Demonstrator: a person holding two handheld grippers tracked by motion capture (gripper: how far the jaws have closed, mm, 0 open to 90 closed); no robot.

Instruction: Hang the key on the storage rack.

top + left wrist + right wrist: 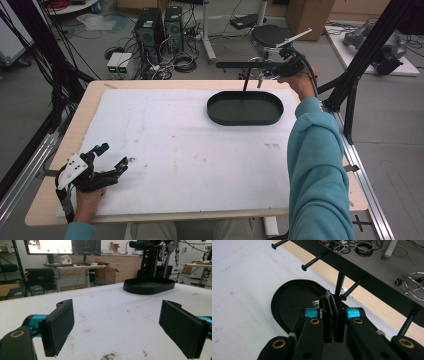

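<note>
The right gripper [263, 76] hangs beside a black metal stand with a crossbar of round-headed pegs [352, 267], its jaws pinched on a thin dark strap-like piece [328, 293] with a small silvery part, above the stand's matte black oval tray [245, 109]. The left gripper [116, 159] rests near the table's front-left corner on the rough, speckled white sheet [190, 150], its flat ribbed pads [58, 325] spread wide with nothing between them.

My right gripper [270, 75] hangs above the far right part of the table [65, 145], over the tray [245, 108] and just beside the stand's crossbar [245, 64], whose post rises out of the tray. The pegs [313, 262] stick out of that bar toward me. My left gripper [112, 159] sits at the near left corner, on the mat [175, 150] (well apart from the tray).
</note>
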